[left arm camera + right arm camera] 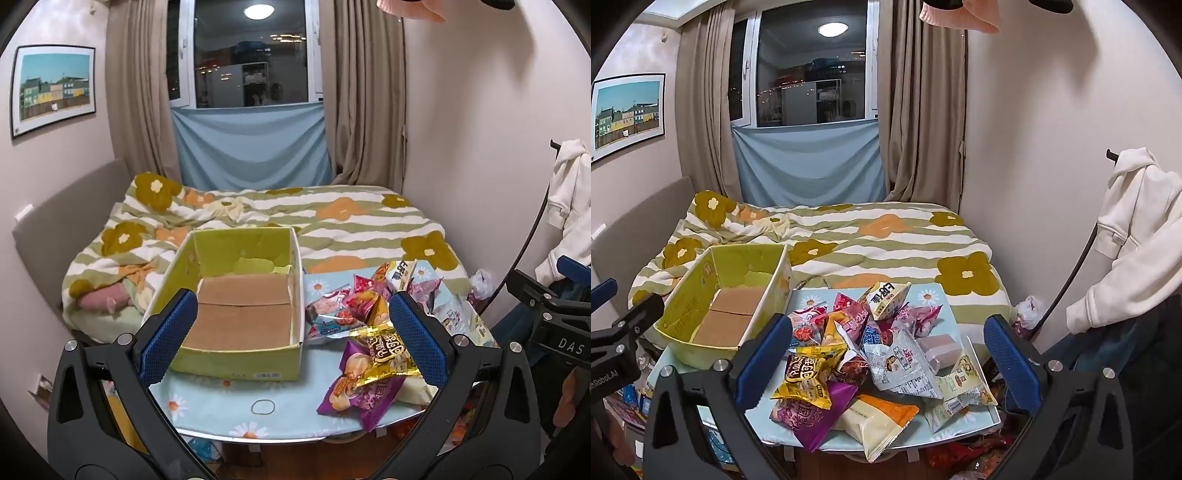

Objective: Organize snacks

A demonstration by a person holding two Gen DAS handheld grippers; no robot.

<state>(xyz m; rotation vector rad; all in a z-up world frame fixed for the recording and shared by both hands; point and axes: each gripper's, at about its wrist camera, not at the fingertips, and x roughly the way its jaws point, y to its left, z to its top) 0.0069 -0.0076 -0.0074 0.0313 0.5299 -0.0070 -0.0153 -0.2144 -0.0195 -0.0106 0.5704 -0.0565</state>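
The left tool (291,332) hangs above the near edge of the desk (221,410), its blue pads spread wide and gripping nothing. Straight ahead of it, between its fingers, sits the box (240,317), open-topped, with only bare cardboard showing inside. To that tool's right the snacks (373,343) lie heaped on the desk, just beside the box. The right tool (886,358) hovers over this same heap, spread just as wide and also gripping nothing, with a yellow packet (807,380) near its left pad (764,354). Beyond the desk lies the bed (871,236).
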